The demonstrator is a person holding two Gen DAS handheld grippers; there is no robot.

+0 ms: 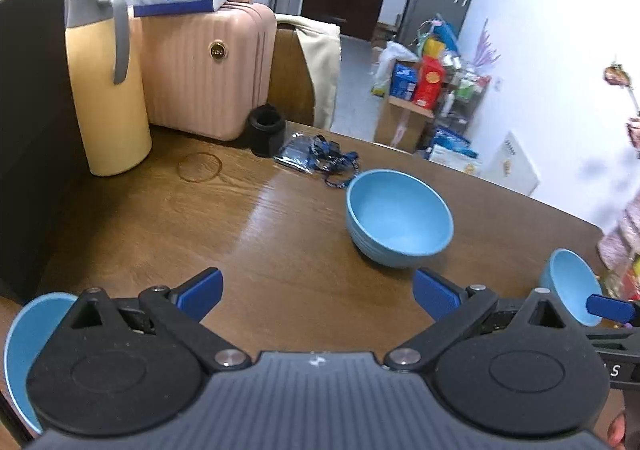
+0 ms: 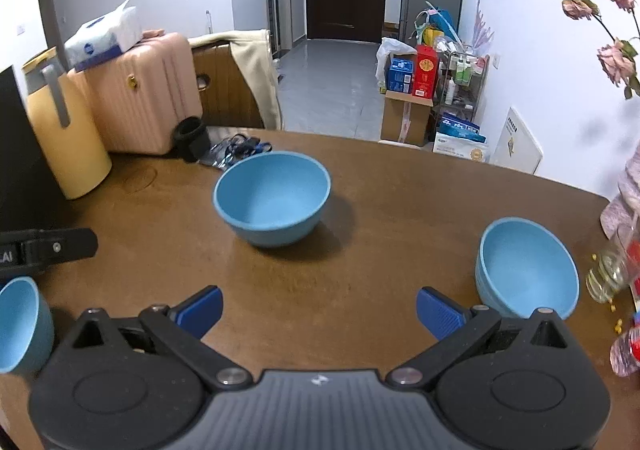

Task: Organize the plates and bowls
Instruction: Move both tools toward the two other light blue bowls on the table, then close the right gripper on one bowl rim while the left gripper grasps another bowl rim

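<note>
Three light blue bowls [image 2: 272, 197] are sitting on my brown wood-grain counter [image 2: 400, 209]. At its far left corner a pale yellow jug [image 1: 106, 89] with grey handle is standing beside a ribbed pink case [image 1: 200, 69]. My jaws are wearing blue pads [image 2: 200, 310].

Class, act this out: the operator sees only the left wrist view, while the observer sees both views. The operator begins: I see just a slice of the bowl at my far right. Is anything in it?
Observer: No. In the right wrist view the right bowl stands upright and empty.
Operator: What lies beyond it?
Observer: A glass stands close to its right, with small yellow bits on the table around it.
Operator: Is the right claw holding anything?
Observer: No. The right claw is open, with only bare table between its fingers.
</note>
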